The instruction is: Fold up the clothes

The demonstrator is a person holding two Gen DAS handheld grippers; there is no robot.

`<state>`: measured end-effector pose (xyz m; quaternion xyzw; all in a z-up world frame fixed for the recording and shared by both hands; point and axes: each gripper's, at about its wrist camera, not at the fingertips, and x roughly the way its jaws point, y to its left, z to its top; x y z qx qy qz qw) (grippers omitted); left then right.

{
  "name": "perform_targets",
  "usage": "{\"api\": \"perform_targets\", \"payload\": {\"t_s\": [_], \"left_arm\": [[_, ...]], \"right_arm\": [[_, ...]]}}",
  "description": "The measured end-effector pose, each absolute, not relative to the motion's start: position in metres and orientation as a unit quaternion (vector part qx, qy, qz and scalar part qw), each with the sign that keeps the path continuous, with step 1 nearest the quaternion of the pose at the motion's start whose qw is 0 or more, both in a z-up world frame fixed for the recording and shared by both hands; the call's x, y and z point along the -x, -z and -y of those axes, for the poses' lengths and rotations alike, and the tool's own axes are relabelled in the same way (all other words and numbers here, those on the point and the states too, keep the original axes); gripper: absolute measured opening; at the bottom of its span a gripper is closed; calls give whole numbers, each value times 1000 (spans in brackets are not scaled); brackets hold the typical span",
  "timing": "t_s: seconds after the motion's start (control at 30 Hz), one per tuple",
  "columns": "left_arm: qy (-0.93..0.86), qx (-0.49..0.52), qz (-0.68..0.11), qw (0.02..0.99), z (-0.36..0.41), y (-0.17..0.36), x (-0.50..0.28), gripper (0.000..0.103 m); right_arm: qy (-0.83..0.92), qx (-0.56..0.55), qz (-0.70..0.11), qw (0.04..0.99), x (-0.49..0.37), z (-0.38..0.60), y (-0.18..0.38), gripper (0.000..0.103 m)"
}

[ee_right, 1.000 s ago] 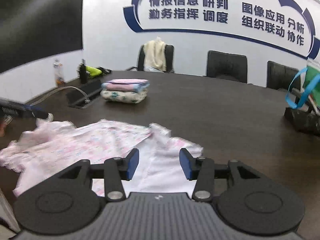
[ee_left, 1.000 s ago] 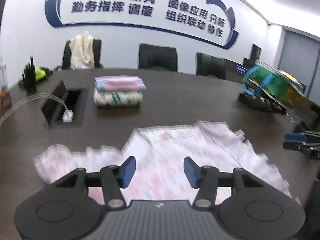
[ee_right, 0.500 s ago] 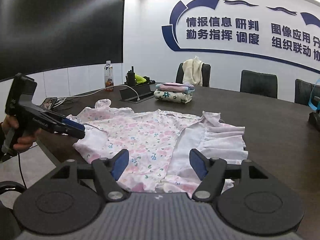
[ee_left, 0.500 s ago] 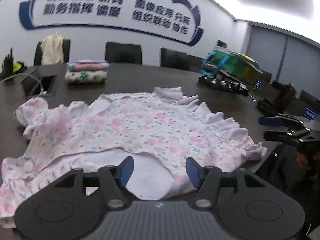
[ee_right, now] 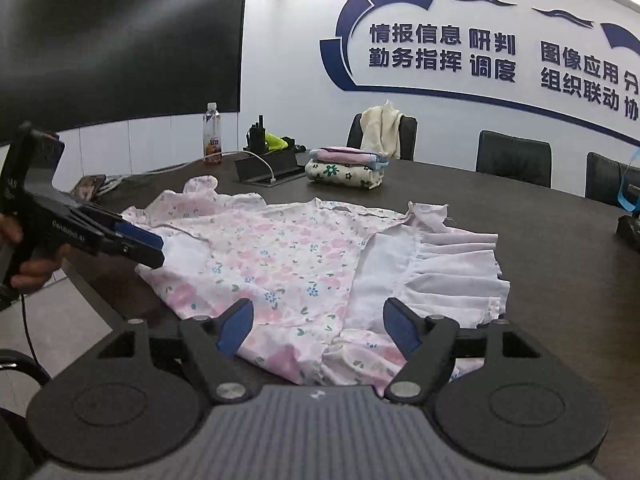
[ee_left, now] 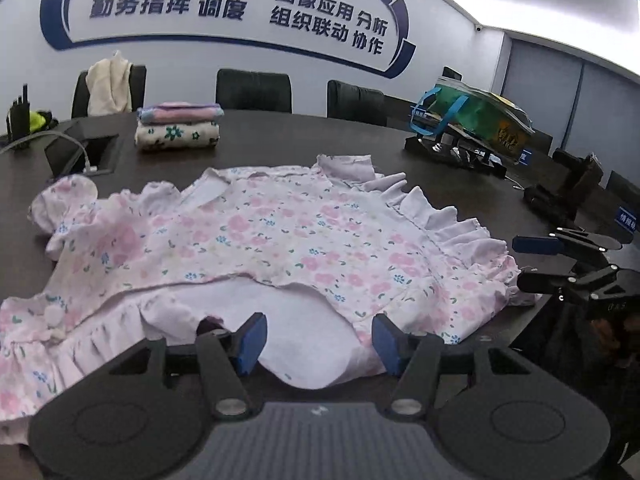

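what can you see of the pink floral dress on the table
The pink floral dress lies spread flat, unfolded, on the dark table. It looks like thin, soft cotton: white with pink flowers and small blue ones, puffed sleeves, ruffled trim, plain white lining showing at the hem. Its near edge reaches the table edge. Both open grippers hover by it; neither grips it.

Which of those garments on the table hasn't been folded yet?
The pink floral dress, spread flat by the open grippers. The other two sit folded in a stack farther back.
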<state>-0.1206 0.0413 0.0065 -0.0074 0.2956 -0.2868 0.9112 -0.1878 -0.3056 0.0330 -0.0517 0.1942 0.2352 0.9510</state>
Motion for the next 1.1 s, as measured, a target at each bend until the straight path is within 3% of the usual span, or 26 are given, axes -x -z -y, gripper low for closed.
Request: {"api": "perform_targets", "payload": {"t_s": [0.13,0.87,0.93,1.0,1.1], "left_arm": [[286,5,-300,910,-41,-5,118,57],[350,-15,-295,889,-41,5,132,54],[353,-22,-296,887,-39,7,132,43],[354,-34,-294,887,-38,8,134,22],[359,-48,-290,886,-38,9,137,13]], "right_arm": [[-235,54,-190,952,188,305,-34,78],[-206,91,-231,946,192,309,-23,77],[-208,94,-236,945,191,313,-20,74],[-204,103,-245,942,191,317,-16,70],[-201,108,-257,939,190,325,-10,61]]}}
